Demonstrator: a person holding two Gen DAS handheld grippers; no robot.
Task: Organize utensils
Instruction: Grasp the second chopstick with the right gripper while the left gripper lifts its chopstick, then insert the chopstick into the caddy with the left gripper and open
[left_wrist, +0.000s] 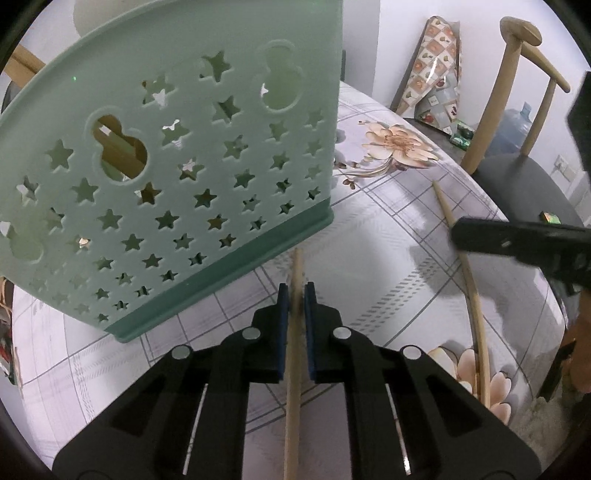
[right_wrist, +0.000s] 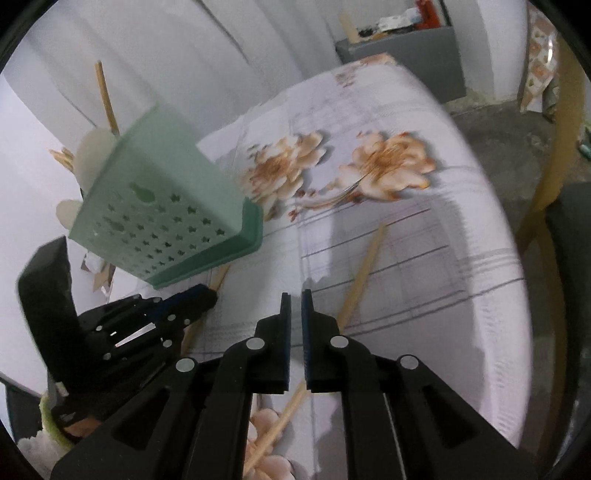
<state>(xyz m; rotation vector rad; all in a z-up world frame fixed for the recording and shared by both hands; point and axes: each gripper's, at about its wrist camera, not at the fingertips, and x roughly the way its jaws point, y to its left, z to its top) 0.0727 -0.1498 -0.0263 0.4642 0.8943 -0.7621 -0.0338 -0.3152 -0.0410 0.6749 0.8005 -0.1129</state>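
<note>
A mint-green holder (left_wrist: 166, 166) with star cut-outs stands on the flowered tablecloth (left_wrist: 369, 236). Just in front of the holder's base, my left gripper (left_wrist: 295, 295) is shut on a wooden chopstick (left_wrist: 293, 387) that runs lengthwise between its blue pads. The right wrist view shows the holder (right_wrist: 166, 229) with chopsticks and pale spoons standing in it, and the left gripper (right_wrist: 207, 295) by its lower edge. My right gripper (right_wrist: 295, 299) stands open by a narrow slit, nothing between the pads. A second chopstick (right_wrist: 364, 269) lies on the cloth and passes under its right finger.
A wooden chair (left_wrist: 513, 92) with a dark seat stands past the table's right edge, with a water jug (left_wrist: 517, 125) and a patterned wrapped roll (left_wrist: 432, 85) behind. The right wrist view shows a grey cabinet (right_wrist: 406, 55) beyond the far table edge.
</note>
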